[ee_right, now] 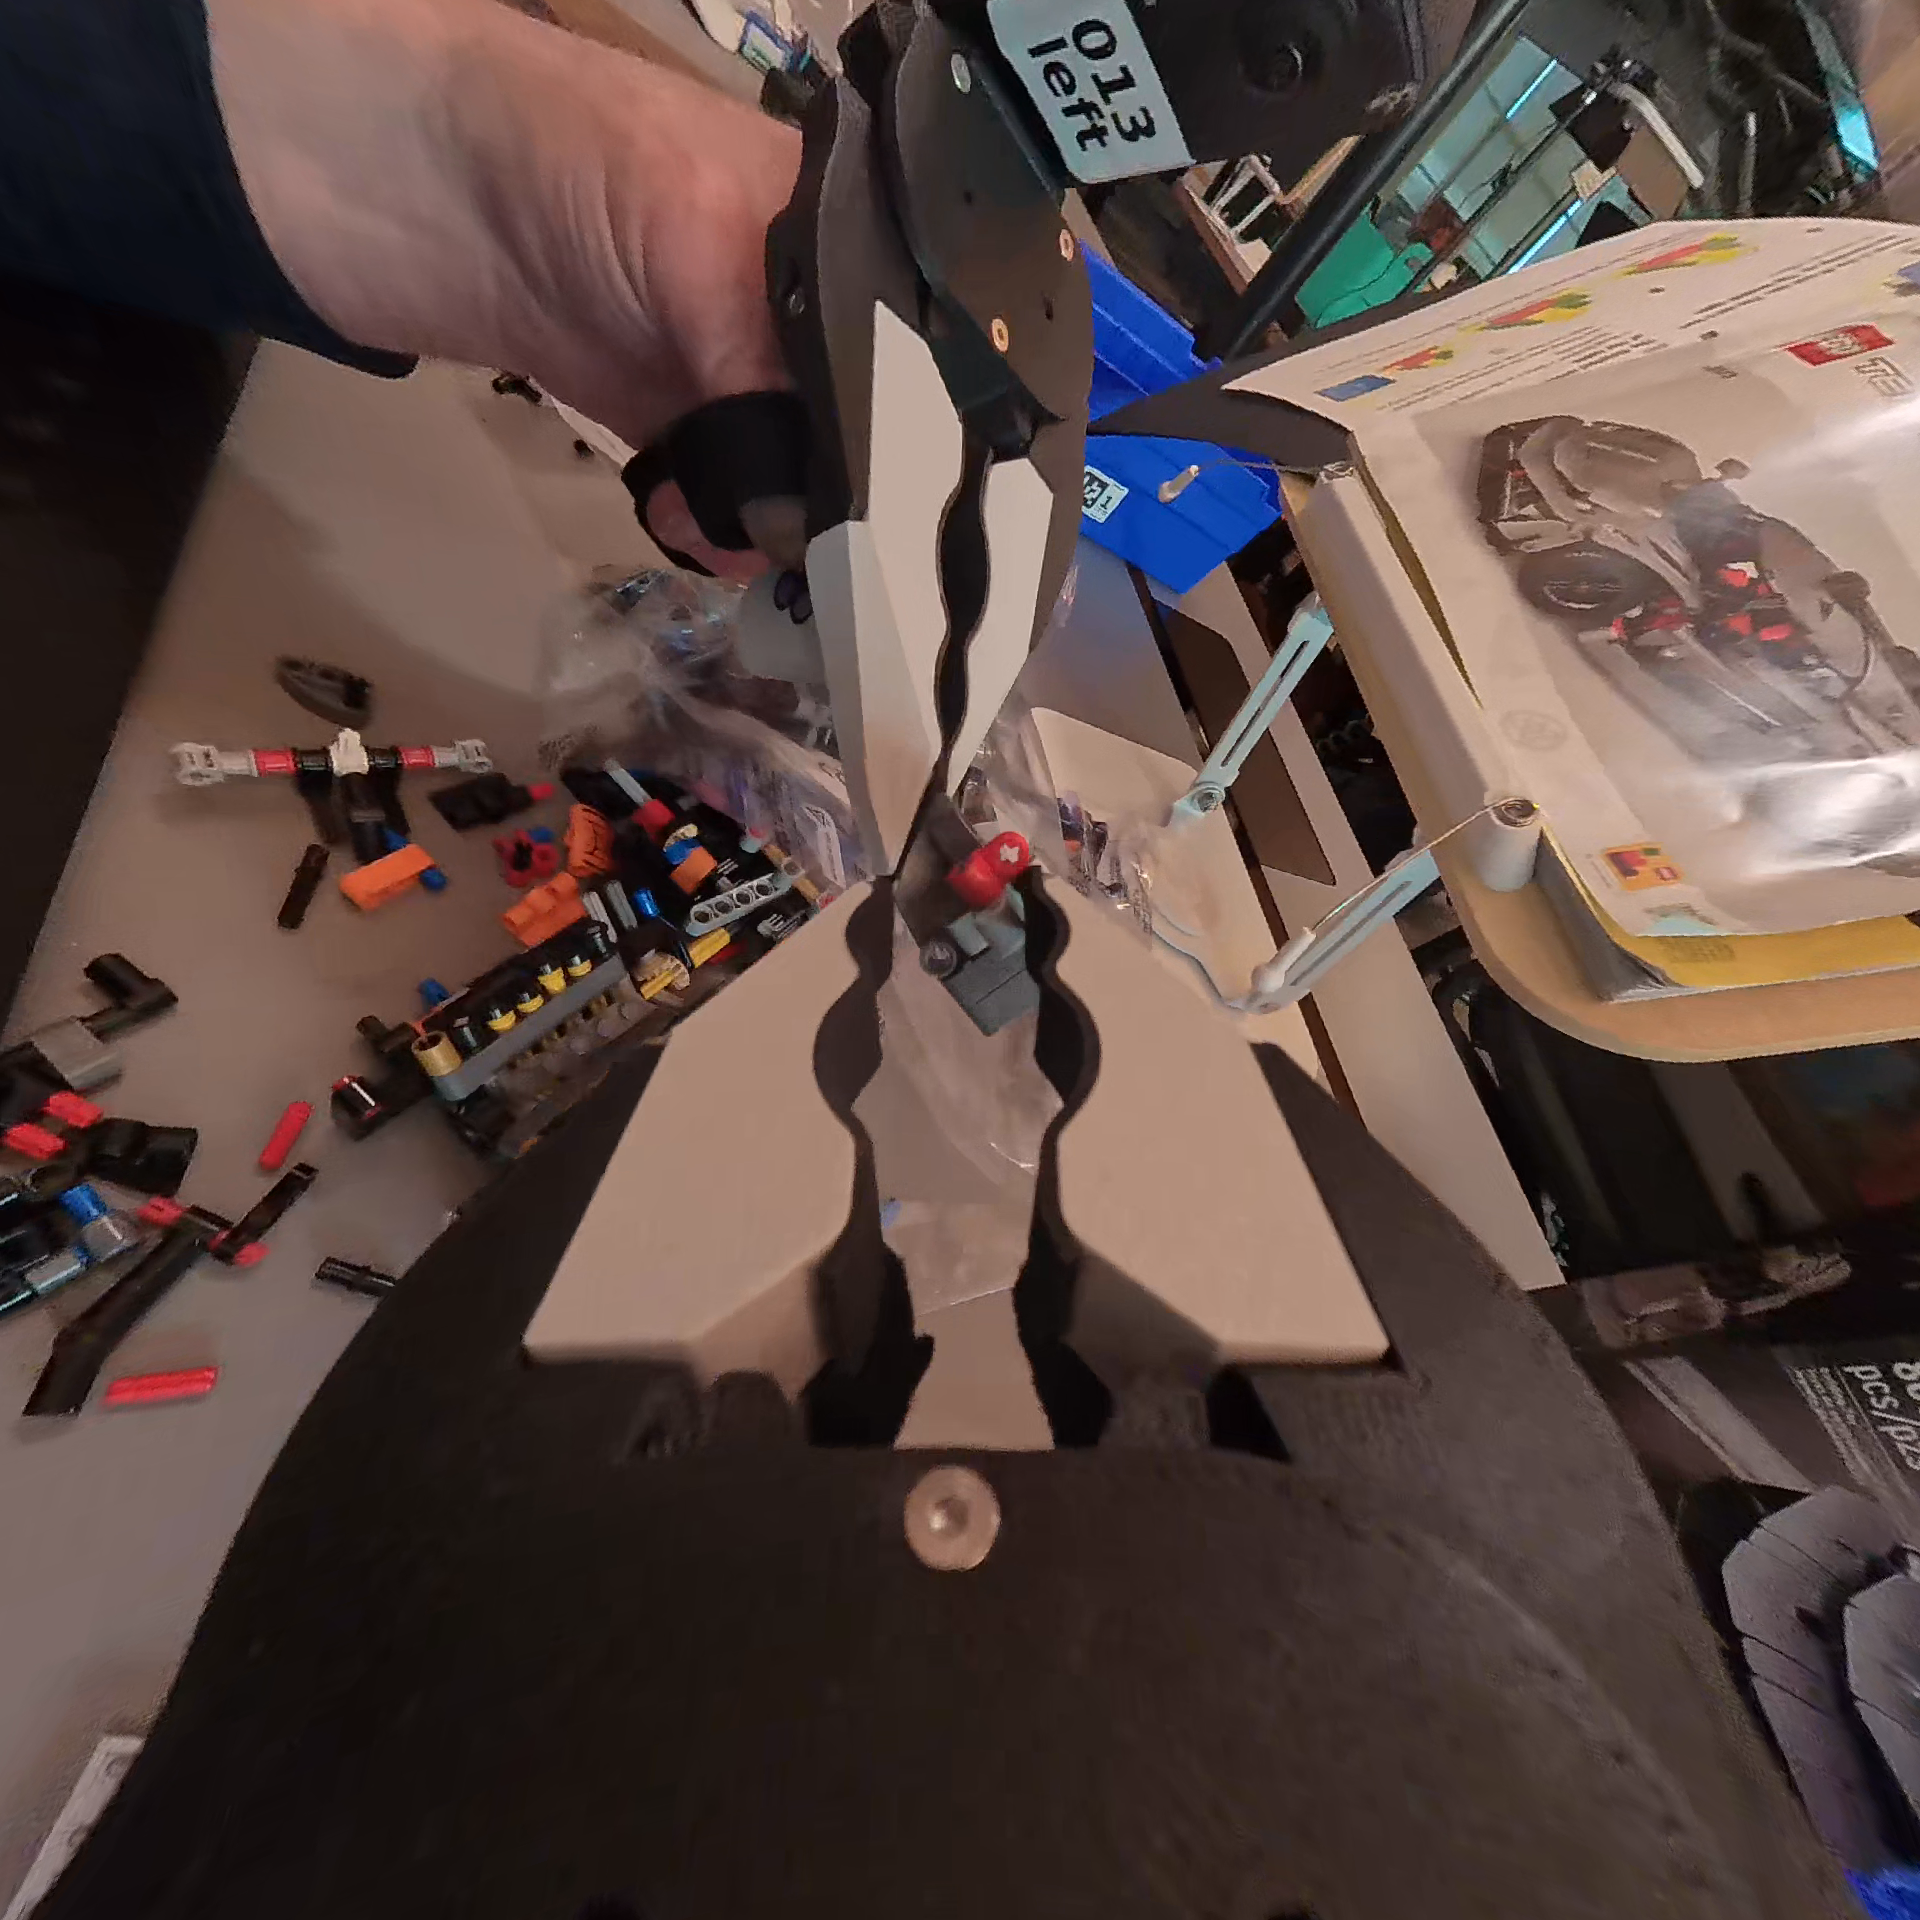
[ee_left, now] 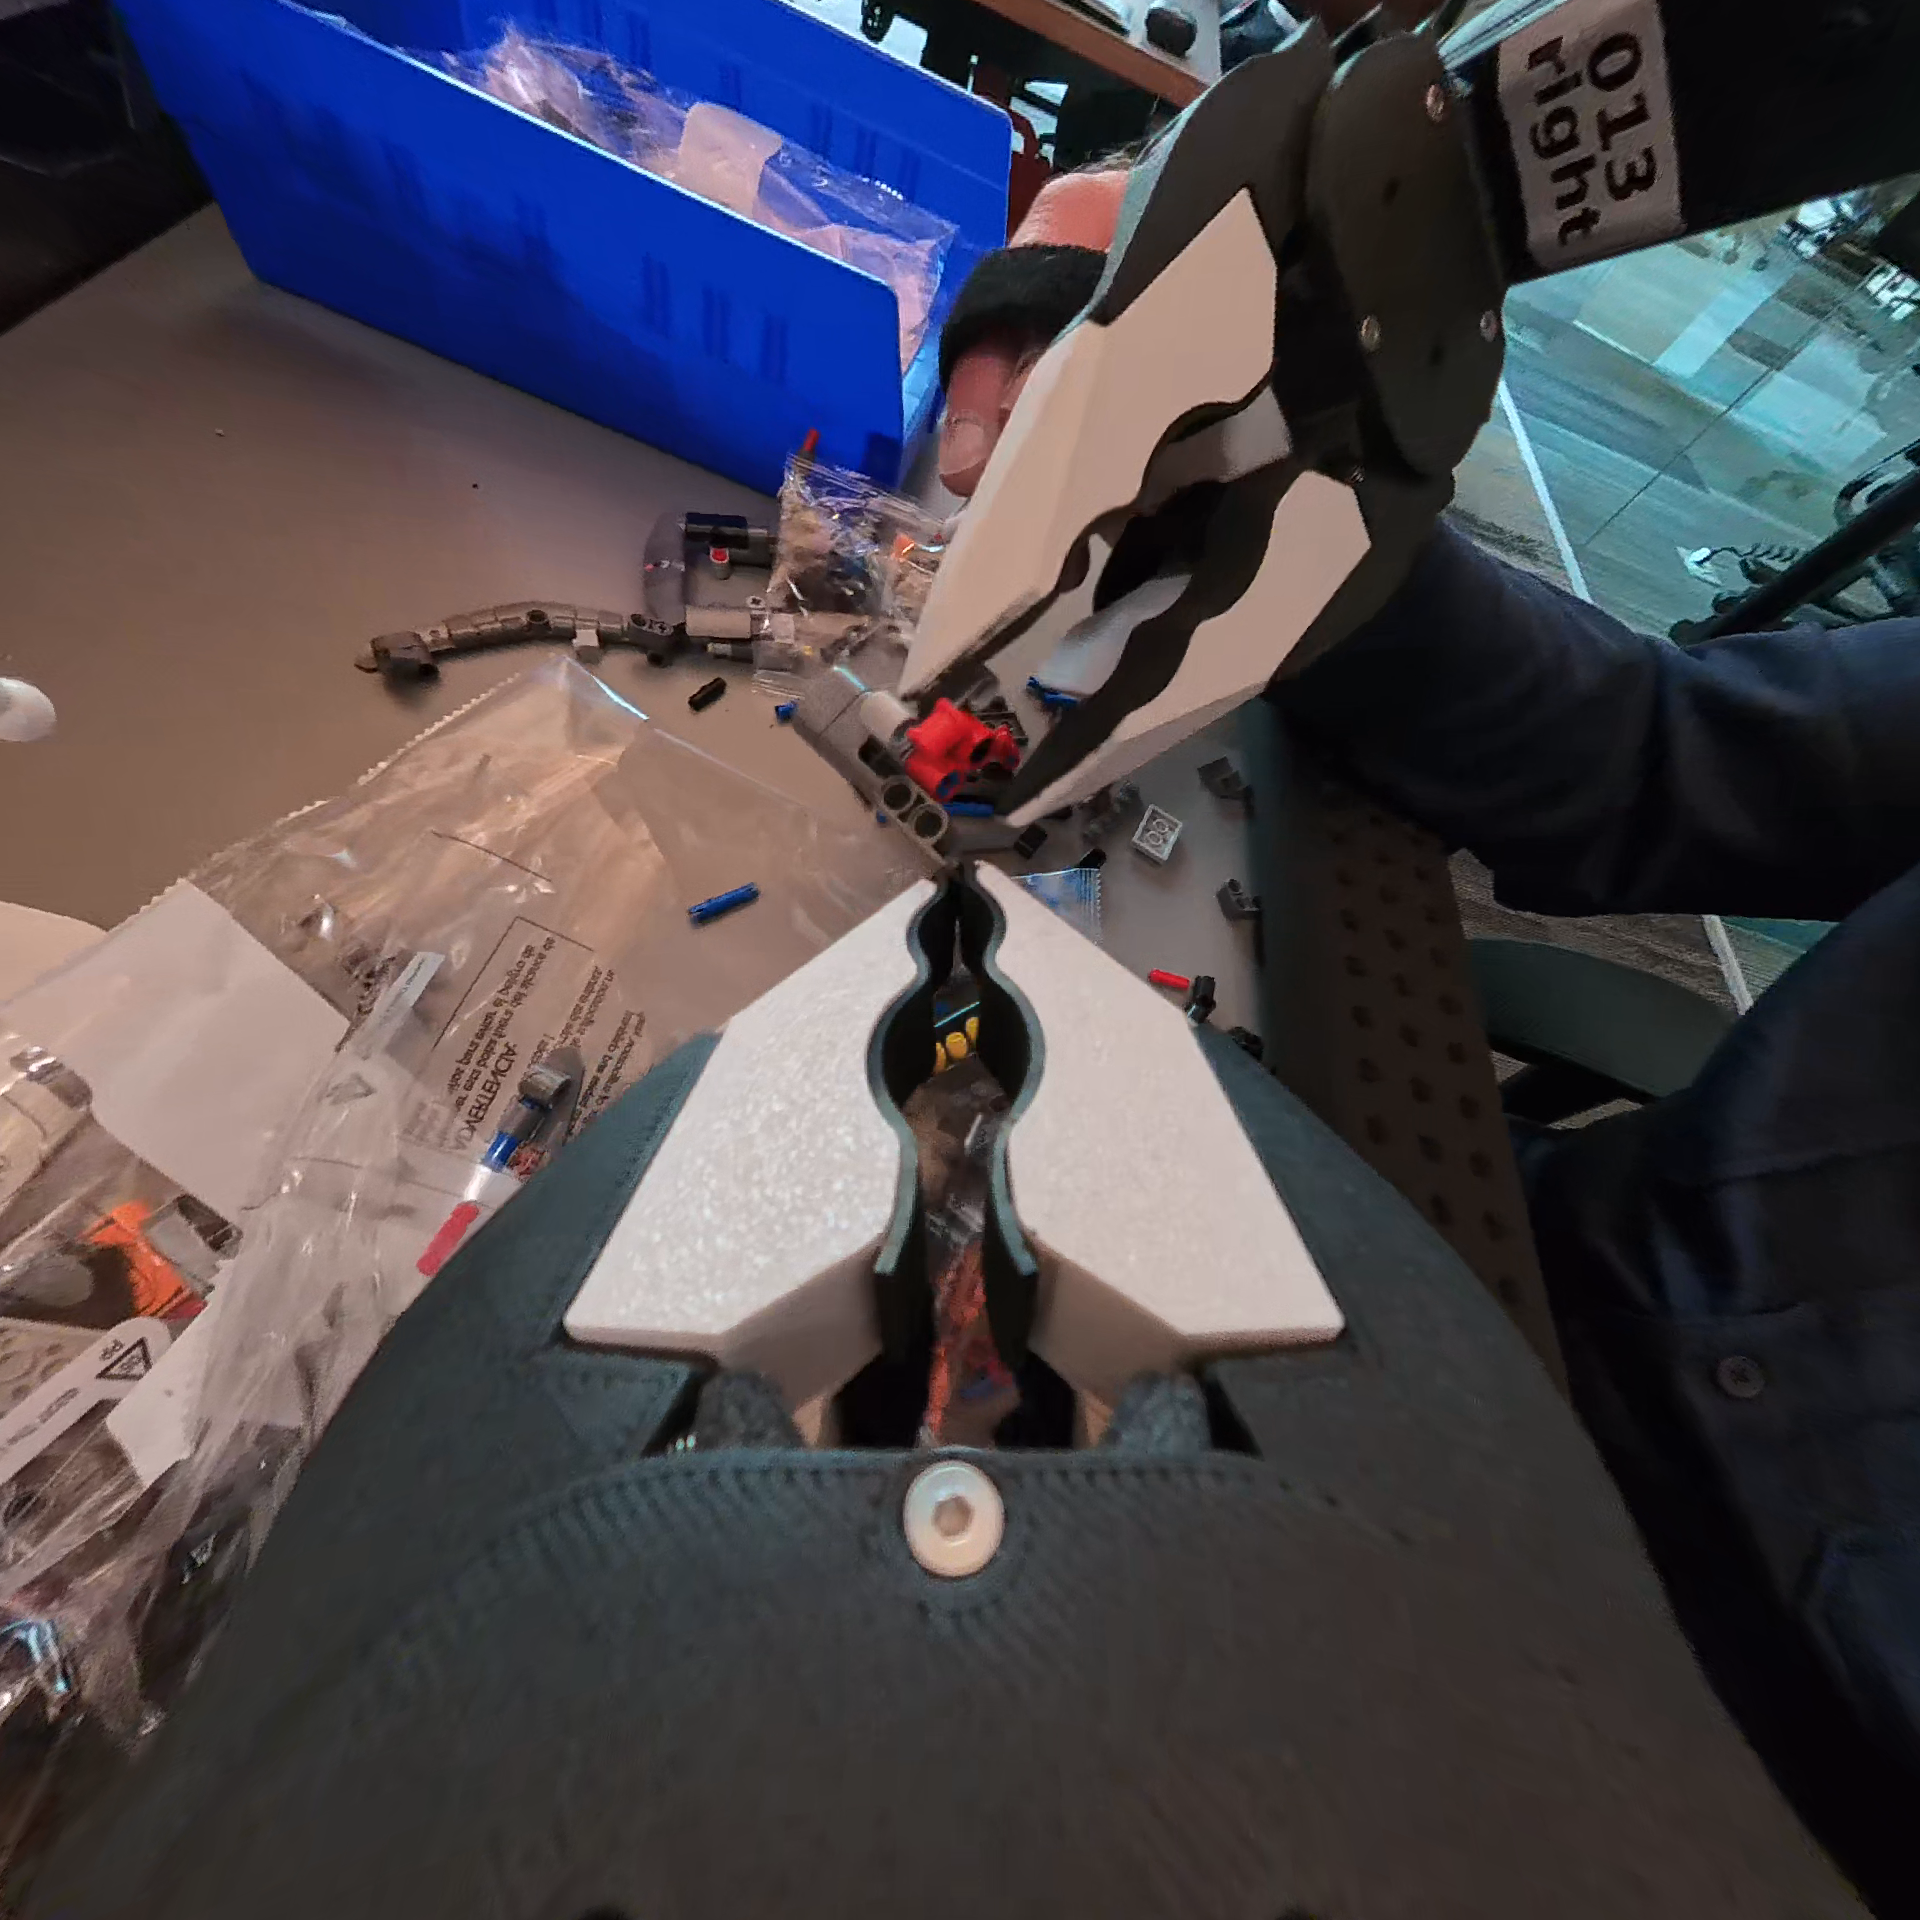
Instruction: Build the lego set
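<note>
A small grey Lego sub-build (ee_left: 883, 774) with a red connector (ee_left: 940, 743) on it is held in the air between both grippers. My left gripper (ee_left: 958, 871) is shut on the lower end of the sub-build. My right gripper (ee_left: 957, 748) comes in from the upper right, its jaws closed around the red connector. In the right wrist view the right gripper (ee_right: 954, 891) has the grey sub-build (ee_right: 987, 977) and the red connector (ee_right: 987, 864) between its fingers. The left gripper (ee_right: 916, 831) reaches down from above and pinches the sub-build's dark top.
A blue bin (ee_left: 520, 239) stands at the back of the table. Clear bags of parts (ee_left: 364, 987) lie at the left. Loose pieces (ee_right: 582, 914) and an axle sub-build (ee_right: 332, 764) lie on the table. An instruction booklet (ee_right: 1662, 623) rests on a stand at the right. The tips of both grippers are at nearly the same place.
</note>
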`<state>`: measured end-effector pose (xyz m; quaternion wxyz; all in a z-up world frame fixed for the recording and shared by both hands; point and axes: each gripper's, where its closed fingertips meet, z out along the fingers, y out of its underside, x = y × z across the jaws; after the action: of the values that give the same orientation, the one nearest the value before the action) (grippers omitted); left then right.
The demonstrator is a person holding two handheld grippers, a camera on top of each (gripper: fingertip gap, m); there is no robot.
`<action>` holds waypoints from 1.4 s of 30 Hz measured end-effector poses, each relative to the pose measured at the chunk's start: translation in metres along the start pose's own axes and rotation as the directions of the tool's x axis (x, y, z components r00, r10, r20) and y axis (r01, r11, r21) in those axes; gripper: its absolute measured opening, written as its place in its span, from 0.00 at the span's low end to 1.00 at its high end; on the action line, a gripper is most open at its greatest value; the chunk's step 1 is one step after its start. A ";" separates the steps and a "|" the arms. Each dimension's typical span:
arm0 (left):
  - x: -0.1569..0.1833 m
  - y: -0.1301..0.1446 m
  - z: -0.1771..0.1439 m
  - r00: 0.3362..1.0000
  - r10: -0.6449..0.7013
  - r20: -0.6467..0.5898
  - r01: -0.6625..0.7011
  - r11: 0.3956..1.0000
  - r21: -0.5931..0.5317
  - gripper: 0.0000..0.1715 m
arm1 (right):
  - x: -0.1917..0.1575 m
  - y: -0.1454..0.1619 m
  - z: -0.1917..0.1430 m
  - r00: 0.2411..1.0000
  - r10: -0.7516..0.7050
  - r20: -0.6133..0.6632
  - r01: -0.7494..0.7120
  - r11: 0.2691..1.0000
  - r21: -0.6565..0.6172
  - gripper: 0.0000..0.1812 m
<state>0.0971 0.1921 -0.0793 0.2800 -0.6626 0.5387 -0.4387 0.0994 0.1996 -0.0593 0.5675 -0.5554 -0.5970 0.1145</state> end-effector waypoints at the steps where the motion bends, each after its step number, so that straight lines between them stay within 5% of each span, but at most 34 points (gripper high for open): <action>1: 0.000 0.001 0.001 1.000 0.002 0.002 -0.001 1.000 -0.007 0.00 | 0.001 0.001 0.000 1.000 -0.009 -0.010 0.009 1.000 -0.009 0.12; 14: -0.001 -0.001 0.000 0.979 0.167 0.114 -0.162 0.985 -0.056 0.00 | 0.004 0.001 -0.002 0.985 0.165 0.041 -0.166 0.986 0.006 0.05; 21: -0.006 -0.018 0.001 0.975 0.151 0.162 -0.163 0.985 0.062 0.05 | 0.022 -0.003 -0.006 0.956 0.293 -0.010 -0.291 0.953 0.077 0.05; 24: -0.003 -0.023 0.004 0.985 0.115 0.127 -0.130 0.984 0.119 0.10 | 0.025 0.000 -0.006 0.960 0.278 -0.044 -0.275 0.959 0.067 0.05; 42: -0.020 -0.037 -0.021 0.970 0.088 0.226 -0.136 0.969 0.208 0.00 | 0.028 -0.007 -0.017 0.971 0.227 -0.072 -0.221 0.972 0.082 0.00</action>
<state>0.0954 0.2236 -0.0439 0.4335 -0.6390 0.4895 -0.4052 0.1166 0.2104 -0.0328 0.5948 -0.6020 -0.5025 0.1772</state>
